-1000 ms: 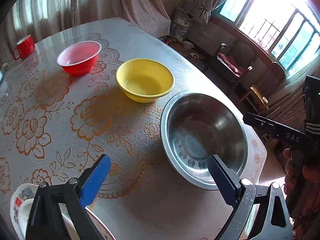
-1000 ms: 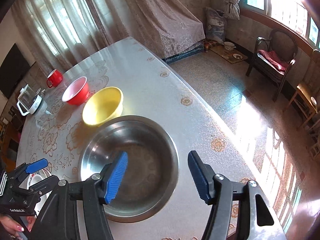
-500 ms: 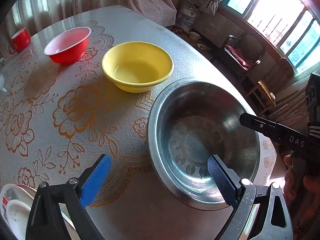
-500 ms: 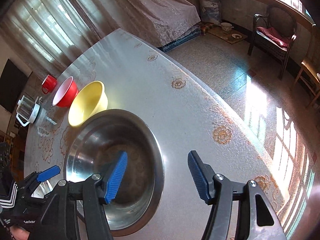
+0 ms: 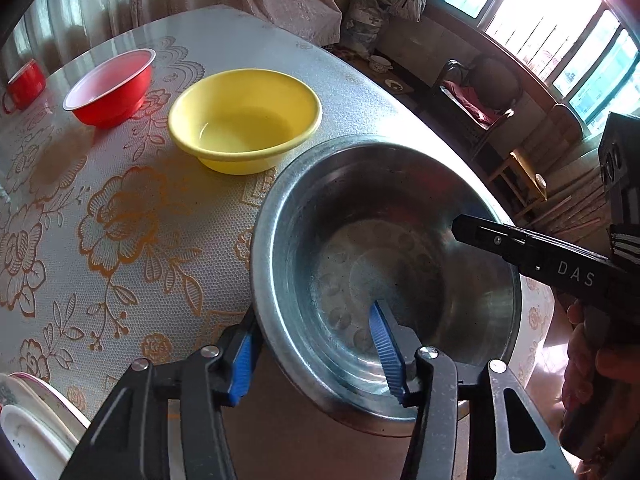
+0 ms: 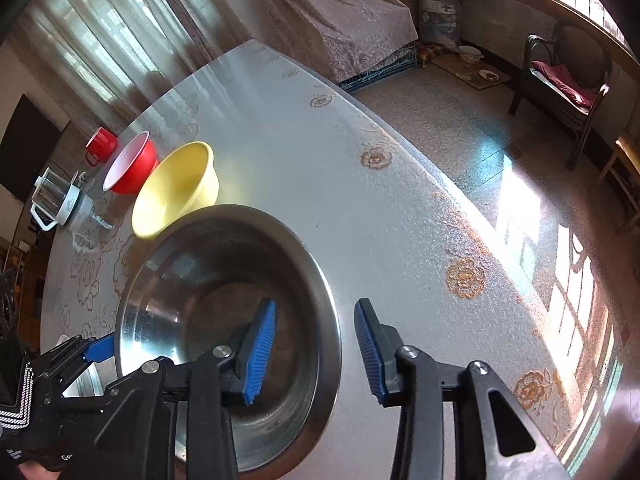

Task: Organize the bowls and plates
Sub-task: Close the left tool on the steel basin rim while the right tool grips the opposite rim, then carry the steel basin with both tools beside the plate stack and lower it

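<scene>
Steel basin [image 5: 400,248] sits at the bench [image 5: 120,200] near edge. Left gripper [image 5: 316,350] and right gripper [image 6: 314,354] each straddle opposite rim sections, one finger inside, one outside; both closing, pads not yet pinching.

The left tool [image 5: 316,354] straddles the near rim of the steel basin [image 5: 384,280] at the worktop's [image 5: 120,208] right edge, jaws closing. Beyond it stand a yellow bowl [image 5: 245,120], red bowl [image 5: 110,86] and red mug [image 5: 25,82].
</scene>
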Tool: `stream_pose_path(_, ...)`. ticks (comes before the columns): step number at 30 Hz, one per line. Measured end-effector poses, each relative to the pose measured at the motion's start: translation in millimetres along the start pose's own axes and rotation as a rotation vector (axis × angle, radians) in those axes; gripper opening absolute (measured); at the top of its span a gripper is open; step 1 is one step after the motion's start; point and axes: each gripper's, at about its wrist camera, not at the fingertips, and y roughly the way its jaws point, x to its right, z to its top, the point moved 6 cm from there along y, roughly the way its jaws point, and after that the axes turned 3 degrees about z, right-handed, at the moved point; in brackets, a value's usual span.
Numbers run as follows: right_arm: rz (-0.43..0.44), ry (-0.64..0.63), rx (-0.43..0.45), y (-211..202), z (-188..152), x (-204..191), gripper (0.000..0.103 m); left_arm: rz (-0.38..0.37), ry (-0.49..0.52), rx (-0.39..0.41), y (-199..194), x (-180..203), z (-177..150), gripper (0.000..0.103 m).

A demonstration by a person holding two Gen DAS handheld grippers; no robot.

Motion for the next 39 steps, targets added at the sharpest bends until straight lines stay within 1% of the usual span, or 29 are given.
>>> stream_pose_path(1,0.008,-0.004,-0.001,1,0,-2,0.035,0.002,0.005,-0.006,1,1,-1,0.042)
stream_pose_path(2,0.014,-0.008,-0.002,2,-1,-4,0.032,0.013,0.013,-0.006,2,2,-1,0.04)
stream_pose_path(4,-0.009,-0.022,0.003,3,-1,-4,0.03,0.032,0.037,0.004,3,3,-3,0.038)
stream_pose_path(6,-0.031,-0.032,0.006,3,-2,-3,0.025,0.052,0.057,0.006,3,4,-4,0.033)
stream_pose_path(8,-0.035,-0.028,0.006,3,-3,-1,0.02,0.061,0.061,0.008,3,2,-5,0.027)
stream_pose_path(11,-0.052,-0.043,0.001,2,-5,0,0.016,0.052,0.047,-0.001,1,0,-8,0.026)
stream_pose_path(23,-0.019,-0.037,-0.025,-6,-24,-9,0.016,0.069,0.043,0.029,-29,-11,-24,0.026)
stream_pose_path(28,0.002,-0.054,-0.029,-9,-31,-24,0.016,0.077,0.025,0.037,-43,-22,-36,0.026)
stream_pose_path(33,0.025,-0.081,-0.037,-8,-37,-43,0.016,0.098,0.01,0.068,-61,-34,-45,0.027)
stream_pose_path(39,0.041,-0.134,-0.046,-2,-39,-70,0.016,0.114,-0.023,0.051,-67,-54,-63,0.027)
